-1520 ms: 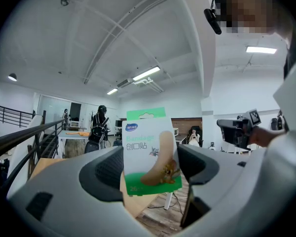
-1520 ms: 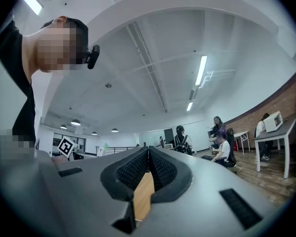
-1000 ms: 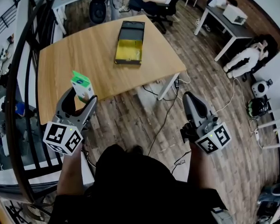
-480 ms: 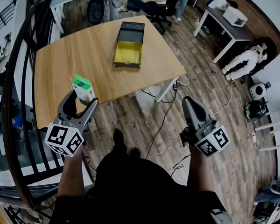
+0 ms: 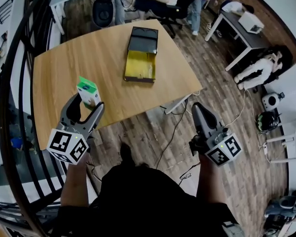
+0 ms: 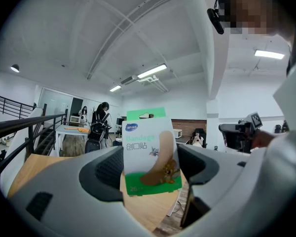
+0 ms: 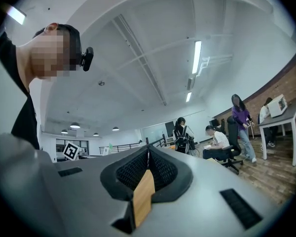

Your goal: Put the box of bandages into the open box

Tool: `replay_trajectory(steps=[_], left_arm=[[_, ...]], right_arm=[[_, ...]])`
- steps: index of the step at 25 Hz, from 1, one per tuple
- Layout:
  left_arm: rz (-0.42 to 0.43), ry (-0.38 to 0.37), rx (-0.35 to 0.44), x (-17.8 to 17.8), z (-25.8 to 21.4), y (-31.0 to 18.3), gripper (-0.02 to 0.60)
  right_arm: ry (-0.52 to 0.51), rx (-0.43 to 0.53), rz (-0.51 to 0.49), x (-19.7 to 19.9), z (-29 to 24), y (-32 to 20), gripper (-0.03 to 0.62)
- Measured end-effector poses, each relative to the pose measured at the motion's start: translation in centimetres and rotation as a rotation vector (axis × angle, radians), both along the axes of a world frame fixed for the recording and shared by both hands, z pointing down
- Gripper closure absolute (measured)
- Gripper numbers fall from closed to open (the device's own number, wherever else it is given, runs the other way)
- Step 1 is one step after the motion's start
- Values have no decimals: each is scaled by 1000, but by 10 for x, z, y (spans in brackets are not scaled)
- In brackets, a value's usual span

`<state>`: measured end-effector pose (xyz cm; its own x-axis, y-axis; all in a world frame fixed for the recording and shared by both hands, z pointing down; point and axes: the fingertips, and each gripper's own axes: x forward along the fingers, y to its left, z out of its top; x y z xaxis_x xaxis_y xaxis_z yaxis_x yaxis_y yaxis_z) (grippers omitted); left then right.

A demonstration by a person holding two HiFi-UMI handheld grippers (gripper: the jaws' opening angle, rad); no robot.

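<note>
My left gripper (image 5: 87, 104) is shut on the green and white box of bandages (image 5: 88, 92), held upright over the near left part of the wooden table (image 5: 69, 63). In the left gripper view the box of bandages (image 6: 148, 149) stands pinched between the two grey jaws. The open box (image 5: 140, 65), yellow inside with a black lid folded back, lies on the far right part of the table. My right gripper (image 5: 198, 112) is shut with nothing in it, held over the floor to the right of the table; in the right gripper view its pads (image 7: 160, 169) meet.
A black railing (image 5: 12, 83) runs along the left of the table. Cables lie on the wooden floor (image 5: 172, 127) by the table's white leg. People sit and stand at desks beyond the table, and a white desk (image 5: 237, 26) stands at the far right.
The view has shifted a little; the table and open box sit slightly further right and lower in frame. Both grippers keep their grip and their places. A person has walked in at the top.
</note>
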<state>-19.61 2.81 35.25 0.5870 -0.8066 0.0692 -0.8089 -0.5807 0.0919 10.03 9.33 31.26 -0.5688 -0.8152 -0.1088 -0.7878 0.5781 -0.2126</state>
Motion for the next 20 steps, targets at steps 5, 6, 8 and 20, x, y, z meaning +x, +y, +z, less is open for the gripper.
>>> replay_trajectory(steps=[5, 6, 8, 20], left_arm=[[0, 0, 9, -20, 0, -41, 232], [0, 3, 11, -24, -1, -47, 232], [1, 9, 14, -33, -2, -58, 233], [42, 39, -7, -40, 10, -106, 232]], right_arm=[[6, 3, -1, -19, 1, -43, 556], [8, 5, -1, -24, -1, -49, 557], [13, 9, -3, -33, -5, -58, 557], [24, -28, 24, -51, -6, -99, 557]])
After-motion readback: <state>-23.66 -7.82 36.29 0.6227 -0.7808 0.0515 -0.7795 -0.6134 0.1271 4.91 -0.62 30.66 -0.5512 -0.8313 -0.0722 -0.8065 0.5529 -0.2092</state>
